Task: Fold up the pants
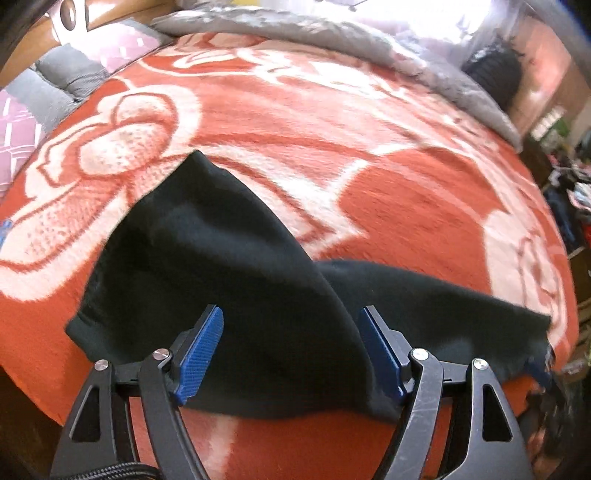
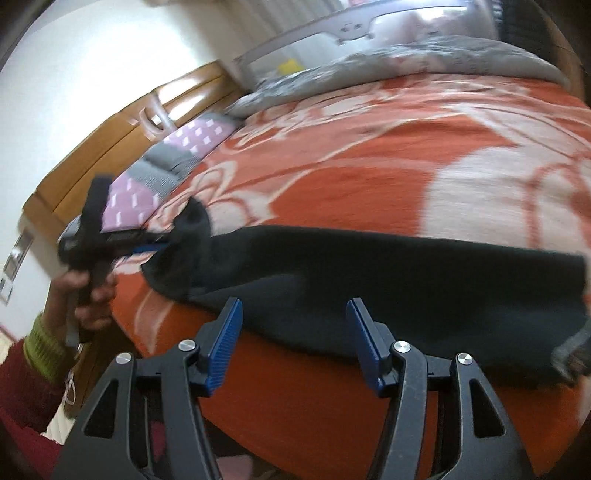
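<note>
Presently, black pants are found lying on a bed covered by an orange blanket with a white flower pattern. In the left wrist view, the garment is seen as two dark panels: one broad panel running up and to the left, overlapped against a second panel stretching to the right toward the blanket's edge. In the right wrist view, the pants are seen as a long strip laid across the near part of the bed, with a bunched end at the left.

The left gripper is held above the pants with its blue pads standing well apart; no cloth is pinched between them. It is also caught, blurred, in the right wrist view, held by a hand beside the bunched end of the garment. A red sleeve with a green cuff is noted below that hand.

The right gripper is held over the near edge of the pants, its jaws apart and nothing clamped; the cloth lies beyond and beneath the pads.

A grey quilt is observed at the far end of the bed, and pink-and-grey pillows along a wooden headboard.
</note>
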